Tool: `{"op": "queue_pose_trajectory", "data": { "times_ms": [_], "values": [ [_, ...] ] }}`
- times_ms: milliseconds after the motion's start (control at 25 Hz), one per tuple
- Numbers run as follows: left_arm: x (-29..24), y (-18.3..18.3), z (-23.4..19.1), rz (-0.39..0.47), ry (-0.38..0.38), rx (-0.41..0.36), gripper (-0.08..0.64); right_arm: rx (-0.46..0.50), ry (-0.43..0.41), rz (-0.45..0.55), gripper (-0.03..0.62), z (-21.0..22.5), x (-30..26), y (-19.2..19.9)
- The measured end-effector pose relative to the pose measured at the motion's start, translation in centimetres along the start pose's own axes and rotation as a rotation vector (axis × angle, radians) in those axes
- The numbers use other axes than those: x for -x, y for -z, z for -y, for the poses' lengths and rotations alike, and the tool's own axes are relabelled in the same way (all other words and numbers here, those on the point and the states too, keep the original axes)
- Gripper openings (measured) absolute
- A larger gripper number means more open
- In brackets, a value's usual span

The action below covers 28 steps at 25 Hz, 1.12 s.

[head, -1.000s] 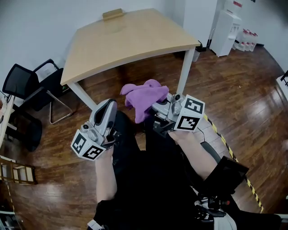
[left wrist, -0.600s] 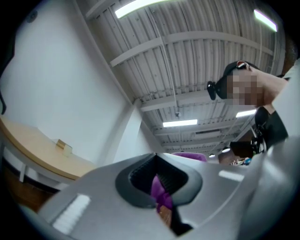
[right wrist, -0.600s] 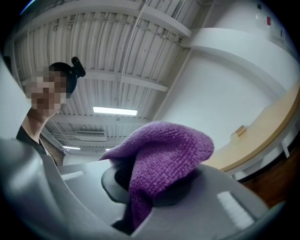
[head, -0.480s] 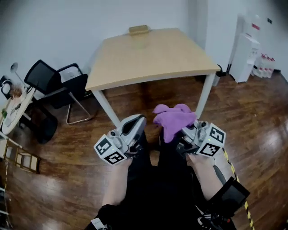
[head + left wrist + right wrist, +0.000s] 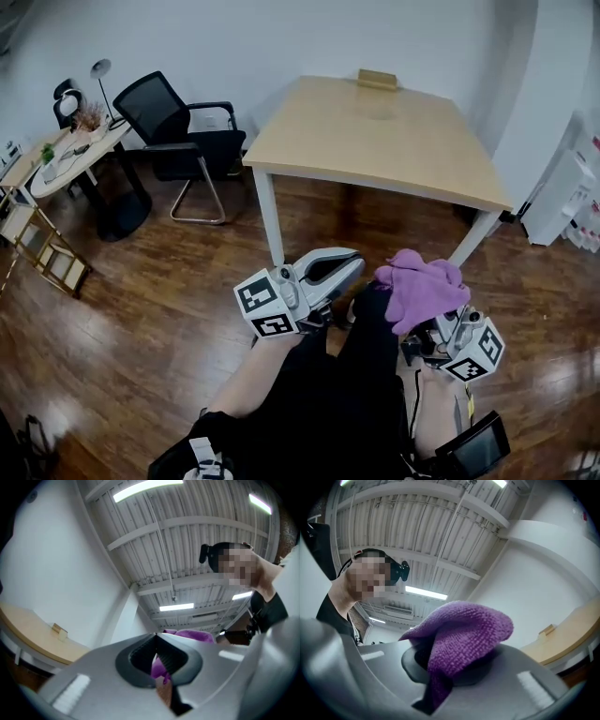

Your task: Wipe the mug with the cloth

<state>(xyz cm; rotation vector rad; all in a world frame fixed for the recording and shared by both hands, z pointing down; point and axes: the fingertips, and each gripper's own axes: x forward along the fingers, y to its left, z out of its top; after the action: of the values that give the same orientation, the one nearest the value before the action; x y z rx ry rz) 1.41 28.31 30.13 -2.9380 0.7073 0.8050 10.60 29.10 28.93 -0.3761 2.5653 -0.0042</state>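
The left gripper (image 5: 345,264) sits in the lower middle of the head view. Its jaws are shut tight with nothing in them. The right gripper (image 5: 441,330) is at the lower right. Its jaws pinch the purple cloth (image 5: 420,289), which bunches over them. A table (image 5: 375,131) stands at the upper middle.

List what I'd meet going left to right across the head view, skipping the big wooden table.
Small round table → black office chair → left claw, shut → purple cloth → white cabinet.
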Motion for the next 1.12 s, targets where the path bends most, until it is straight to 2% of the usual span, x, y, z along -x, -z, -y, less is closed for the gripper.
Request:
{"op": "queue_pose_trajectory", "data": {
  "times_ms": [480,1120],
  "values": [
    [0.2,-0.52,0.08,0.004,-0.003,-0.01,0.0,0.038,-0.022,-0.018,0.026,-0.86,-0.69,0.18],
    [0.33,-0.07,0.28,-0.007,-0.003,-0.006,0.0,0.042,-0.019,-0.019,0.026,-1.06,-0.29,0.38]
  ]
}}
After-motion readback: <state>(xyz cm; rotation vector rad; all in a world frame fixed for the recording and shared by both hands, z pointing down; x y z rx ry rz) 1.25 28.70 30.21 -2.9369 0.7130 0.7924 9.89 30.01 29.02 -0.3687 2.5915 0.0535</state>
